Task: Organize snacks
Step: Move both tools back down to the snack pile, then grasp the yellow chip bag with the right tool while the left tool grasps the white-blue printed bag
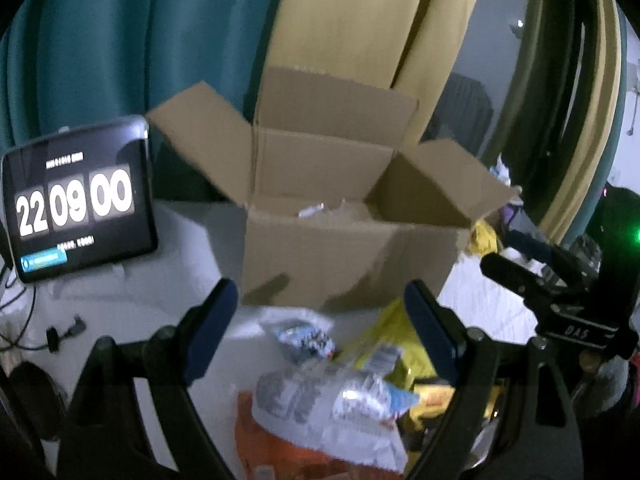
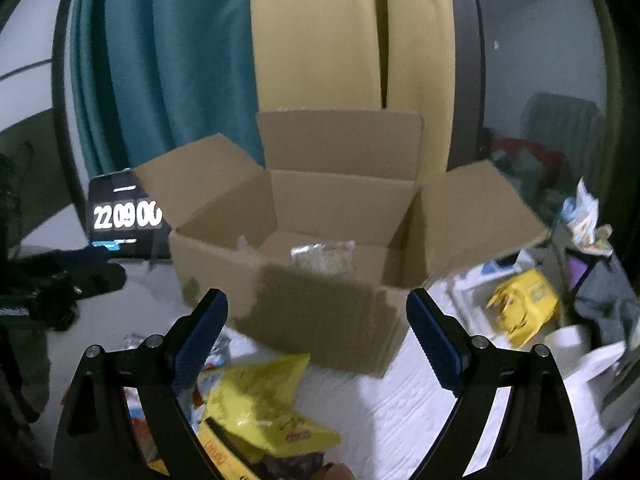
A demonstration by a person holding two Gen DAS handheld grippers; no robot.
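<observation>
An open cardboard box [image 1: 344, 256] stands on the white bedding, flaps spread; it also shows in the right wrist view [image 2: 320, 312] with clear snack packets [image 2: 324, 254] inside. My left gripper [image 1: 320, 332] is open and empty above a pile of snacks: a white and orange bag [image 1: 320, 408], a small silver packet [image 1: 304, 334] and a yellow bag [image 1: 396, 340]. My right gripper [image 2: 316, 336] is open and empty in front of the box, with a yellow snack bag [image 2: 260, 404] below its left finger. The right gripper also shows in the left wrist view [image 1: 540, 280].
A tablet showing a clock [image 1: 76, 200] leans left of the box, with cables [image 1: 60, 332] beside it. A yellow bag [image 2: 524, 304], white items and clutter lie to the right. Teal and yellow curtains [image 2: 280, 60] hang behind.
</observation>
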